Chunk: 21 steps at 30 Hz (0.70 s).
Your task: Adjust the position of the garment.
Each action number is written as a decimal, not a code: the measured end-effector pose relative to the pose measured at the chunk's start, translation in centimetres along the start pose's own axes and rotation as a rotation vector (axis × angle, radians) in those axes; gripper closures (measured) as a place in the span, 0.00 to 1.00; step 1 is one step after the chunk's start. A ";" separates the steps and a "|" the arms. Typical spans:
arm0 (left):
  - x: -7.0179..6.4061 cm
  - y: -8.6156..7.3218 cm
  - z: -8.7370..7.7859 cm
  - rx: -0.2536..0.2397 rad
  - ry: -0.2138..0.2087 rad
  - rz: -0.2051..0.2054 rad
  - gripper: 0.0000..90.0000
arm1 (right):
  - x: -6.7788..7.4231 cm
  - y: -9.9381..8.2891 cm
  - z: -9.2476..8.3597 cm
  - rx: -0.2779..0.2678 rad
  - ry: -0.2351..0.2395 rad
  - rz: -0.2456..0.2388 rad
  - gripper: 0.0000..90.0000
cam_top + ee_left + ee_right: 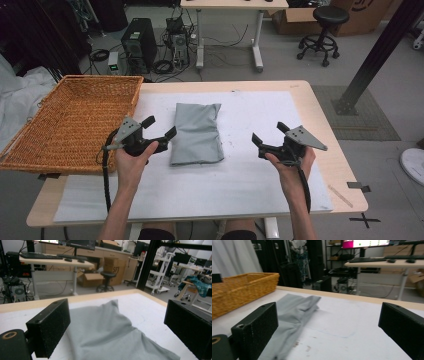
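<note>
Basket (75,120): left corner cut by frame edge. Cloth (105,335): near end runs off the left tool view's bottom; right tool view blurred.

we see a grey cloth (196,132), folded into a long rectangle w/ soft creases, lying flat on the white-covered surface (260,190), approx mid-surface. its long side runs away from us; the near edge is a bit wider & uneven, the far end slightly rumpled.
</note>
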<state>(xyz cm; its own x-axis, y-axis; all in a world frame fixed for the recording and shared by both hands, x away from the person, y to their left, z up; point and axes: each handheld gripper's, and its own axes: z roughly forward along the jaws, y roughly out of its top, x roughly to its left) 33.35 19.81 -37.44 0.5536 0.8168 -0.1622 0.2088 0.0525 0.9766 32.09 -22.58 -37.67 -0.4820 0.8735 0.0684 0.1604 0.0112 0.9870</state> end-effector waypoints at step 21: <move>0.6 -1.4 -2.5 0.018 0.026 0.023 0.08 | -3.6 -3.3 -2.2 0.032 -0.154 0.039 0.03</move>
<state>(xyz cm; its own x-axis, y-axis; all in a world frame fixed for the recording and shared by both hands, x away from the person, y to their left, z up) 31.35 21.64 -38.53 0.5375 0.8323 -0.1356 0.2105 0.0233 0.9773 31.41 -26.78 -40.83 -0.3378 0.9377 0.0814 0.2054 -0.0110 0.9786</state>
